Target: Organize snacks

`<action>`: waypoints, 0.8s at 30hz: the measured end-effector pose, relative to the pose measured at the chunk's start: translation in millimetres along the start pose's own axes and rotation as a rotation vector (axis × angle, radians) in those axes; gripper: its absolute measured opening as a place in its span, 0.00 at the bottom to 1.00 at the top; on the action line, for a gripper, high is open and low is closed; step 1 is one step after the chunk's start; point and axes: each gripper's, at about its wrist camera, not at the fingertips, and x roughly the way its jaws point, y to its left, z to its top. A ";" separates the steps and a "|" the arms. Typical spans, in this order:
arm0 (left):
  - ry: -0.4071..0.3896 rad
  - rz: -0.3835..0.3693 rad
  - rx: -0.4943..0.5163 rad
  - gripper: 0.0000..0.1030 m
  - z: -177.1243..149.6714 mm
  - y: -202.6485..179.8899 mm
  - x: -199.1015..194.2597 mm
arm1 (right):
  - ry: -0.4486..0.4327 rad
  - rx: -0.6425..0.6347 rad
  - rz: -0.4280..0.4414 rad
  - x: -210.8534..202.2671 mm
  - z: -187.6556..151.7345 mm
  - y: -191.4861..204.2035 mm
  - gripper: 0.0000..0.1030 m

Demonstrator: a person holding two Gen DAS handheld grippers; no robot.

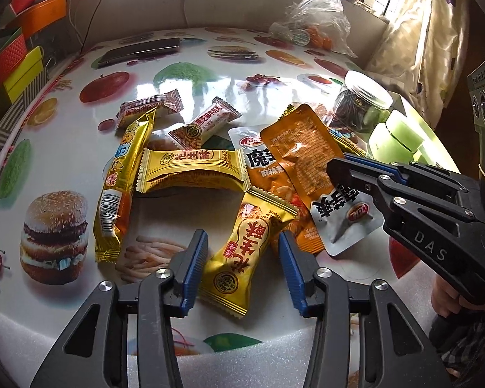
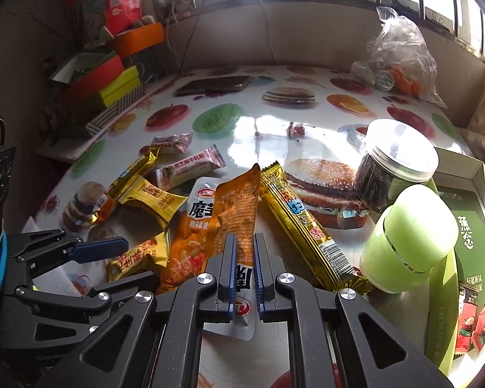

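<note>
Several snack packets lie in a heap on the food-print table (image 1: pixel 58 123). My left gripper (image 1: pixel 242 268) is open, its jaws on either side of a yellow peanut-crisp packet (image 1: pixel 242 258) lying flat. My right gripper (image 2: pixel 244 270) is nearly shut around an orange and silver pouch (image 2: pixel 236 213), which is raised at an angle; it also shows in the left wrist view (image 1: pixel 307 161). A second orange pouch (image 2: pixel 194 223) lies under it. A long gold bar (image 2: pixel 304 226) lies to the right, another gold bar (image 1: pixel 119 187) to the left. Small pink candies (image 1: pixel 207 123) lie behind.
A clear jar with a dark filling (image 2: pixel 391 174) and a green jar (image 2: pixel 407 239) stand at the right by an open green box (image 2: pixel 468 226). A phone (image 2: pixel 213 85) and a plastic bag (image 2: pixel 397 61) lie at the back. Coloured boxes (image 2: pixel 113 80) stack at left.
</note>
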 end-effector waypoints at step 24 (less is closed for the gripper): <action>-0.096 -0.036 -0.030 0.22 7.5 -5.1 -27.8 | -0.076 0.048 0.055 -31.3 -4.1 4.9 0.05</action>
